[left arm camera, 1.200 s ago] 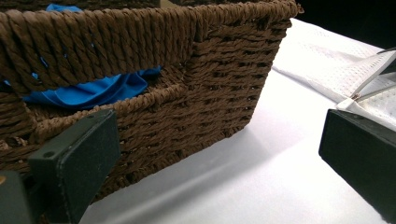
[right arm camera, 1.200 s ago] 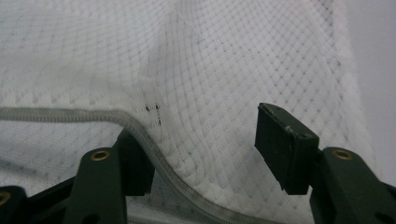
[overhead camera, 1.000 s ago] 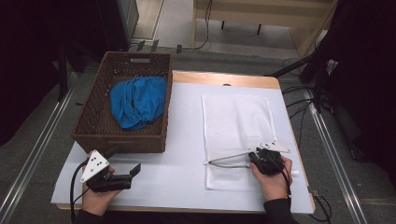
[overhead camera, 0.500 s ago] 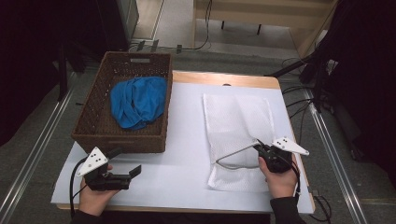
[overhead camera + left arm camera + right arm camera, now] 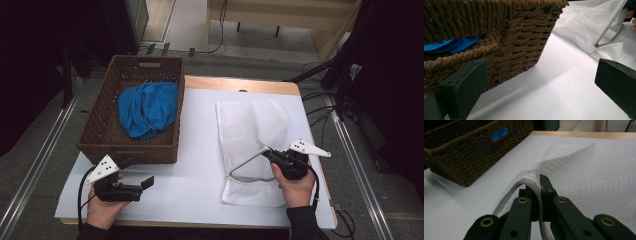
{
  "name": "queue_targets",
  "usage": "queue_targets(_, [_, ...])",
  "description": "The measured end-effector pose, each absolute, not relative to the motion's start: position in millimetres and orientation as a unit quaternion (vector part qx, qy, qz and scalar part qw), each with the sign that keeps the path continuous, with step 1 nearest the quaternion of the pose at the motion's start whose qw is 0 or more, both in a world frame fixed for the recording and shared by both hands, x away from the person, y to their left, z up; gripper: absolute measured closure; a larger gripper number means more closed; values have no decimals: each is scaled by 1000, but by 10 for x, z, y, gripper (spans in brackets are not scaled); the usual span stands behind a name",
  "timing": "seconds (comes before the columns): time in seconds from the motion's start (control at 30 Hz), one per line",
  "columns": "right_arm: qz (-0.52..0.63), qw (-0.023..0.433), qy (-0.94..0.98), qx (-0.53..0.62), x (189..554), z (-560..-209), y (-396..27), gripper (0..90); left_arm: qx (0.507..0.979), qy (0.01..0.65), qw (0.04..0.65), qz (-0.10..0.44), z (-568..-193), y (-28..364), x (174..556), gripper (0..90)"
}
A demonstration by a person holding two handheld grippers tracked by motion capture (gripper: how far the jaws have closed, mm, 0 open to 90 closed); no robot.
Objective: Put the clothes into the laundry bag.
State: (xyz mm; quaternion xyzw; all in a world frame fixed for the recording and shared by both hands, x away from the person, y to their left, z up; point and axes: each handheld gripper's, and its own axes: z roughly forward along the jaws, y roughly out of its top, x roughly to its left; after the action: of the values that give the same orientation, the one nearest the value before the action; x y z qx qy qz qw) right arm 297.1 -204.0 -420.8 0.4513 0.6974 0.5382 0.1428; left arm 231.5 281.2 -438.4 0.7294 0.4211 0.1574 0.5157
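- Left gripper sits low at the table's near-left corner, held in the left hand, jaws wide apart with nothing between them.
- Through the left gripper view those two black jaws frame bare white tabletop; the basket corner stands just beyond the one at the picture's left.
- The basket is brown wicker and takes up the table's left side, its far end hanging past the table's back edge.
- Inside it lies a crumpled blue cloth, bunched toward the middle; a fold of it peeks over the rim in the left gripper view.
- Between basket and bag runs a strip of open white surface, free room for either hand.
- The mesh bag, white and flat, lies on the right half of the table, well apart from the basket.
- Its zippered edge is lifted off the table in a loop at the near end, mouth gaping toward the basket.
- Right gripper is clamped on that edge: jaws pressed together with the grey zipper tape pinched between them.
- In the right gripper view the mesh rises in a tent from the pinch point.
- Right hand is near the table's front-right edge, with the bag's near hem just beside it.
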Motion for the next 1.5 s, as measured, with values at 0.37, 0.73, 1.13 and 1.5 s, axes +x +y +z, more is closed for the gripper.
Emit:
queue_targets(0.37, [588,134,655,455,3132,-3979,-1518,897,722,427,519,164,-4380,2855,2320,0])
queue_targets(0.73, [577,161,648,471,3131,-4068,-1538,893,726,423,515,169,-4407,2852,2271,0])
queue_targets(1.13, [528,194,691,455,2935,-4487,-1941,891,730,400,517,197,-4404,2708,2270,0])
queue_targets(1.5, [531,209,690,446,2917,-4422,-1943,880,725,399,517,221,-4063,2662,2159,0])
